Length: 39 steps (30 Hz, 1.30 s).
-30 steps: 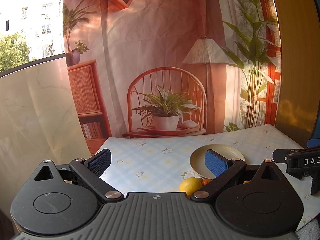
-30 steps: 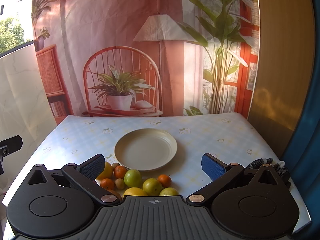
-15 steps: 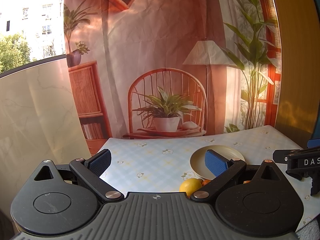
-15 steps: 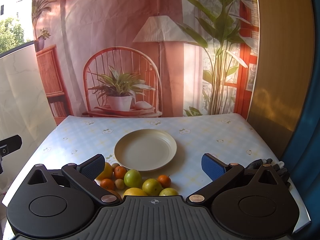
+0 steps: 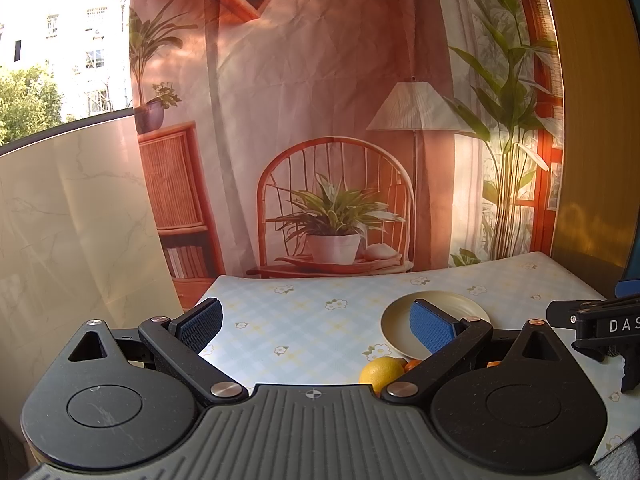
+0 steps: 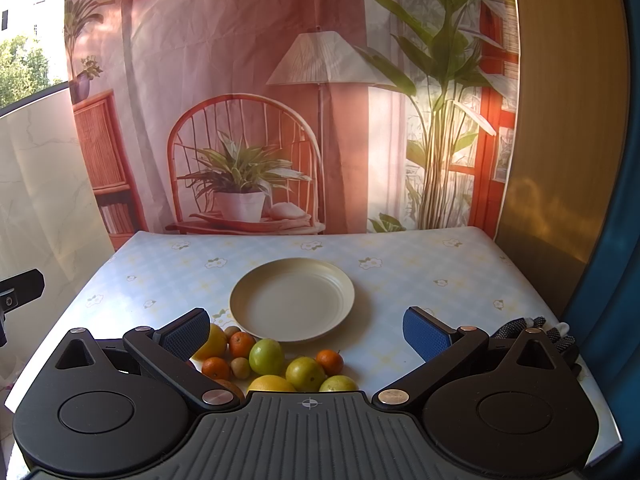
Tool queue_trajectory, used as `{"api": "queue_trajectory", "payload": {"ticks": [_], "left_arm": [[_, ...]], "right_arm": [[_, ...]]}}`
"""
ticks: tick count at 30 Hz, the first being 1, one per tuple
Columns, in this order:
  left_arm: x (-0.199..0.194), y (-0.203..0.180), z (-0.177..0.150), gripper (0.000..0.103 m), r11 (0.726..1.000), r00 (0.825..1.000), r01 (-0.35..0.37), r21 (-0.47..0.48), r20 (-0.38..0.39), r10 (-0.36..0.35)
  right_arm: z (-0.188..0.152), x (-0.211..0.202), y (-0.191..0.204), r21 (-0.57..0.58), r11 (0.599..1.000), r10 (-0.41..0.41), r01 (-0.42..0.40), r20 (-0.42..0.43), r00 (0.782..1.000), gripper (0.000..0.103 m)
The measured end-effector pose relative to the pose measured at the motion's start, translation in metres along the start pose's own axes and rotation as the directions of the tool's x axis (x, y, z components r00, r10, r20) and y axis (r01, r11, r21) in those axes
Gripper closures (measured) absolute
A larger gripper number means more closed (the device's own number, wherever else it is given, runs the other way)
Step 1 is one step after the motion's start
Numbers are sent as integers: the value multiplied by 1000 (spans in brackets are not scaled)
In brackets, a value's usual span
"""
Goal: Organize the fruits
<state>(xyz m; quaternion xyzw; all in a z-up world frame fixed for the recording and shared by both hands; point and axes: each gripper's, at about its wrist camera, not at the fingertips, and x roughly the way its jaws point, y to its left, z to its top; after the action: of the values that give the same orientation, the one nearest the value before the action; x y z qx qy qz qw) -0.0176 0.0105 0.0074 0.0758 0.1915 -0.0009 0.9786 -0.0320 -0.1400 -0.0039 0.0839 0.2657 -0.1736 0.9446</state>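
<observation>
So both grippers are just hanging above the near edge of the table with the pale blue checked, flower-print cloth (image 6: 400, 264), nothing in either one. The right gripper (image 6: 306, 330) has its blue-padded fingers (image 6: 424, 334) spread wide, holding nothing, and the left gripper (image 5: 316, 326) is the same: wide apart, empty, sitting off to the left side of the table.

The round cream-coloured plastic plate (image 6: 292, 300) is in the middle of the cloth with nothing on it. The fruit is all bunched up just in front of it, on the near side, between the plate and the right gripper's body. There's a round green fruit (image 6: 266, 356) closest to the plate rim, two more yellow-green ones (image 6: 305, 373) beside it, several small orange mandarins (image 6: 241, 344), a couple of little brownish fruits (image 6: 240, 367), and a big yellow lemon (image 6: 214, 340) partly hidden behind the right gripper's left finger. Another yellow fruit (image 6: 271, 383) peeks over the gripper body.

From the left wrist view you only catch the lemon and bits of orange by the plate edge. A dark knit glove (image 6: 532, 330) lies at the table's right corner.
</observation>
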Motion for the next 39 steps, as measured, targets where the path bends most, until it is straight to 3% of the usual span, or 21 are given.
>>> {"api": "queue_trajectory", "payload": {"ticks": [11,19,23,27,32,39], "left_arm": [[12,8,2,1,1000,1000,-7,-20,-25,6],[39,20,2,1,998,999,-24,-50,-36,23],[54,22,-1,2,998,998,-37,-55,-50,34],[71,24,-5,2,997,997,-24,-72,-74,19],[90,23,-11,3,997,997,9,-75,-82,-15],[104,22,-15,6,997,998,45,-58,-34,-47]], "right_arm": [[0,3,-5,15,999,43,-44,30,999,0],[-1,38,-27,104,992,71,-71,7,997,0],[-10,54,-40,151,986,66,-71,40,997,0],[-20,66,-42,101,995,-10,2,84,996,0],[-27,78,-44,69,997,-29,21,108,994,0],[-29,94,-47,62,998,-37,30,113,993,0]]}}
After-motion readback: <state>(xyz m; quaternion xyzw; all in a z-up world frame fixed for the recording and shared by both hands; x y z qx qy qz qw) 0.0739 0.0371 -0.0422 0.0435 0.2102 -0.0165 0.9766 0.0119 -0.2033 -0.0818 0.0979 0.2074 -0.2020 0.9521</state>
